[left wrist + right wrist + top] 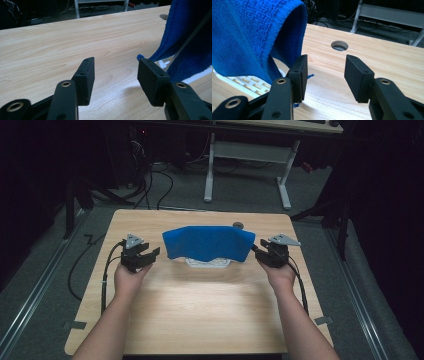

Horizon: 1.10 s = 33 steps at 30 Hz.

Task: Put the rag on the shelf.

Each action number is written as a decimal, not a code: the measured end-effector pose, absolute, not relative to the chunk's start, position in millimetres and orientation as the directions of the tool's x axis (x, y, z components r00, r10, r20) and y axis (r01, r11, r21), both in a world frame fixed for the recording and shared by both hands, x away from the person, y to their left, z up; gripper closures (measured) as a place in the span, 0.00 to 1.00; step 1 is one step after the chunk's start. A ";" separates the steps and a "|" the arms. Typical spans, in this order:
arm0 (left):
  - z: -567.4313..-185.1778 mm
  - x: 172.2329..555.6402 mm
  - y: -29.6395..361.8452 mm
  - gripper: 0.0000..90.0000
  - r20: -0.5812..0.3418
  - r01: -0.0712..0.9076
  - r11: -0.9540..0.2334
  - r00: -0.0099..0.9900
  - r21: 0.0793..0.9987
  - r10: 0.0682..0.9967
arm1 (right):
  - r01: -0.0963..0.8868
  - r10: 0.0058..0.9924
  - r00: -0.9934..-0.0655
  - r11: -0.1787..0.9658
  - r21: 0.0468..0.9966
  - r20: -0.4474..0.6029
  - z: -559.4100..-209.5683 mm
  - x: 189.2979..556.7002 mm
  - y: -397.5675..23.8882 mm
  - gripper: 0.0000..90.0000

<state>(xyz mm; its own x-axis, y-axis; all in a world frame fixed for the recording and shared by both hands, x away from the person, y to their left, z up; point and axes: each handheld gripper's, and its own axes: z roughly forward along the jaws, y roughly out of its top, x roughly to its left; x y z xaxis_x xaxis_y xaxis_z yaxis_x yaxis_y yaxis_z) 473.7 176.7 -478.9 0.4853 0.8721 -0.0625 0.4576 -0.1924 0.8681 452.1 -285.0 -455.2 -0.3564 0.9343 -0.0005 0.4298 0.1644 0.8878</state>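
A blue towel point(207, 243) hangs draped over a white slotted rack point(209, 263) at the middle of the wooden table point(200, 310). My left gripper point(150, 254) stands open just left of the towel's left edge, with bare wood between its jaws. In the left gripper view the towel point(186, 40) hangs at the right, beside my right-hand pad point(152, 80). My right gripper point(256, 252) is open at the towel's right edge. In the right gripper view the towel's hem point(259, 37) hangs beside the left pad point(298, 77), over the rack point(244, 83).
A round cable hole point(339, 46) lies in the tabletop behind the towel, also seen as a dark disc point(238, 225). Beyond the table stands a white-legged desk point(250, 155) on grey carpet, with cables point(150, 185) on the floor.
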 end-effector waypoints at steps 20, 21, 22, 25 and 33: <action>-477.9 446.4 183.1 0.52 -0.069 0.444 -0.178 0.486 0.878 0.871 | 0.383 0.926 -0.372 0.220 0.897 -0.068 -447.0 425.9 -286.0 0.53; -478.2 444.1 183.3 0.52 -0.069 0.442 -0.178 0.487 0.879 0.871 | 0.395 0.925 -0.372 0.228 0.890 -0.072 -446.3 422.9 -286.4 0.52; -478.5 440.2 183.5 0.52 -0.071 0.444 -0.178 0.489 0.878 0.870 | 0.401 0.925 -0.374 0.232 0.886 -0.073 -446.1 420.7 -286.4 0.52; -479.4 430.2 182.6 0.52 -0.065 0.440 -0.187 0.498 0.879 0.865 | 0.395 0.919 -0.384 0.252 0.883 -0.090 -444.4 411.0 -285.9 0.51; -482.3 398.3 174.7 0.51 -0.069 0.433 -0.200 0.530 0.879 0.845 | 0.367 0.905 -0.404 0.291 0.884 -0.130 -446.4 379.4 -280.1 0.49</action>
